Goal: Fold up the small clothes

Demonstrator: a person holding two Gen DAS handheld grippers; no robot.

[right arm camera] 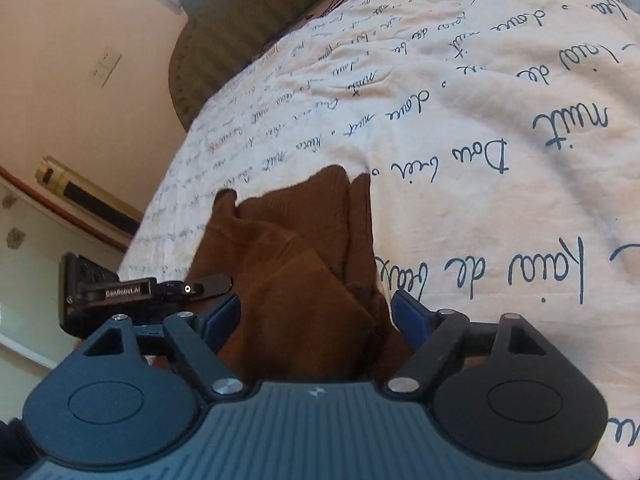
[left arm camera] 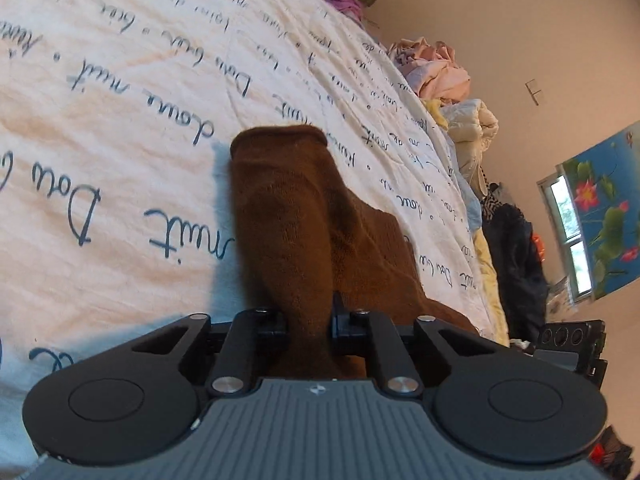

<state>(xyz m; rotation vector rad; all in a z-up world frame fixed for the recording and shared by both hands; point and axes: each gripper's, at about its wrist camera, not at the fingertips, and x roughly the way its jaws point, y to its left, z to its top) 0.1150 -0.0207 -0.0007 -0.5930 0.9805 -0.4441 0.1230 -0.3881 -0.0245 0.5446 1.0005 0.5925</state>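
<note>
A small brown knitted garment lies on a white bedspread with dark handwritten words. In the left wrist view my left gripper is shut on the garment's near end; the cloth runs forward from between the fingers, its cuffed end farthest away. In the right wrist view the same brown garment lies bunched in folds between the fingers of my right gripper. The right jaws stand well apart around the cloth, with its blue pads showing. The other gripper shows at the left.
A pile of pink, cream and yellow clothes lies along the bed's far right edge, with dark clothes beyond. A green cushion sits at the head of the bed. Walls and a window surround the bed.
</note>
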